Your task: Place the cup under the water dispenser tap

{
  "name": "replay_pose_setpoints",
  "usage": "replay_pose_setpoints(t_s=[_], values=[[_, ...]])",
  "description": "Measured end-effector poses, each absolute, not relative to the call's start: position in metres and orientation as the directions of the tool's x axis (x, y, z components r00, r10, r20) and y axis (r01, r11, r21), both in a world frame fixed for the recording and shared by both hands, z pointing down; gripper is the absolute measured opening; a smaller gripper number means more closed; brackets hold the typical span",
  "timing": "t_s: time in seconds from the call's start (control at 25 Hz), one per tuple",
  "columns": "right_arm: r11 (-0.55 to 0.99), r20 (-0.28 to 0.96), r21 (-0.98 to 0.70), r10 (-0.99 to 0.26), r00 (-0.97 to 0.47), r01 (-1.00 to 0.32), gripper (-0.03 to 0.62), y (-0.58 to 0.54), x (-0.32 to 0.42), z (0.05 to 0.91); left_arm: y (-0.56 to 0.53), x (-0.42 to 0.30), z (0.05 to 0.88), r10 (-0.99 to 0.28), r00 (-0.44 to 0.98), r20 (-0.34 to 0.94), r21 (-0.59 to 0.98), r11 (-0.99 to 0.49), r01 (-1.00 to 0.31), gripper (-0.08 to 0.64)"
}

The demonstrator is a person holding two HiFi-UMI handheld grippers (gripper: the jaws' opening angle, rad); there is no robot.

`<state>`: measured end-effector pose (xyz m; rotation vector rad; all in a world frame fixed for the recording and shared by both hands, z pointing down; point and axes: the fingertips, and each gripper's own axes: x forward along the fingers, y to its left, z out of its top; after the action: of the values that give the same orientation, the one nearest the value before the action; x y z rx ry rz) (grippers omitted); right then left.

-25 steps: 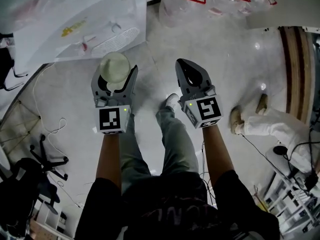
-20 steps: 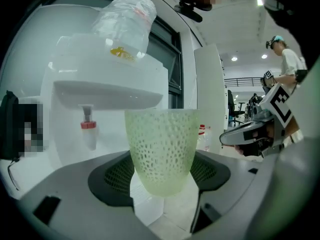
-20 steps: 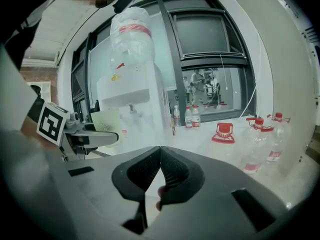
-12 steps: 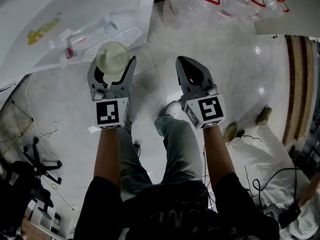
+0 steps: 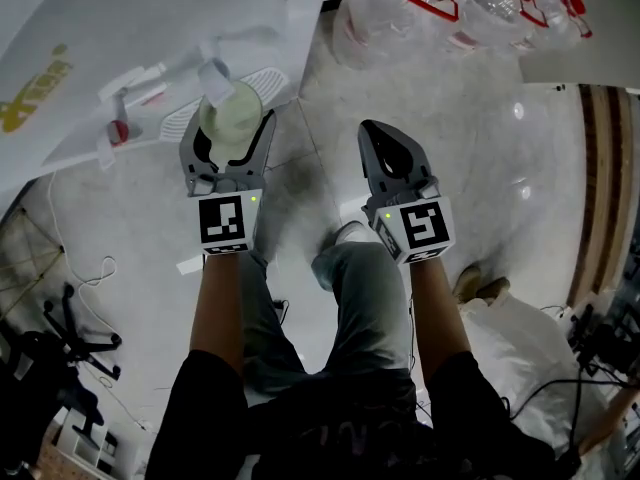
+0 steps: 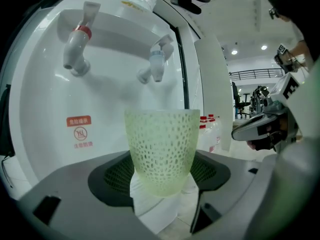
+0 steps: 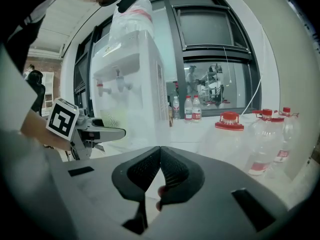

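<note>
Left gripper [image 5: 231, 131] pinches the cup [image 6: 162, 150] low on its tapered wall, the jaws spread wide around it and the cup upright, in the air in front of the dispenser [image 6: 102, 101]. In the left gripper view the blue tap [image 6: 156, 64] sits at 12 o'clock of the rim and apart from it, while the red tap [image 6: 76, 45] is at 10 o'clock. In the head view the cup's rim overlaps the blue tap's spout, and the drip tray [image 5: 268, 74] lies at 1 o'clock of the cup. The right gripper [image 5: 377, 133] hangs at 3 o'clock of the left one, jaws pressed together on nothing. The bottles [image 5: 445, 8] at 1 o'clock are well apart.

The cup is not yet under a tap, I judge. The likeliest trouble is the rim catching the blue spout on the way in, which would twist the cup in a grip that holds only its lower part. Its narrow base is another risk: released off level or on the tray's edge, it could tip. It could also end up between the taps and under neither.
</note>
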<state>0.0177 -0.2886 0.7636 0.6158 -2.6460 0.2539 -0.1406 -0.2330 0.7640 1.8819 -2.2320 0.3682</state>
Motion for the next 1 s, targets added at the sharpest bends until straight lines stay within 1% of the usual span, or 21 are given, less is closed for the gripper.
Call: replay_pose_setpoints(t_s=[0.48,1.0], values=[[0.892,0.451,-0.085,-0.363,-0.815,-0.445,0.014,-0.304,0.019,0.783,-0.256,-0.148,0.793,-0.895,-0.202,0.398,-0.077,0.187,-0.979,0.351],[0.898,0.455,-0.076,-0.355,-0.817,-0.433,0.014,-0.310,0.019,0.788,-0.265,-0.147,0.797,-0.874,-0.224,0.432,-0.115,0.193,-0.974,0.354]])
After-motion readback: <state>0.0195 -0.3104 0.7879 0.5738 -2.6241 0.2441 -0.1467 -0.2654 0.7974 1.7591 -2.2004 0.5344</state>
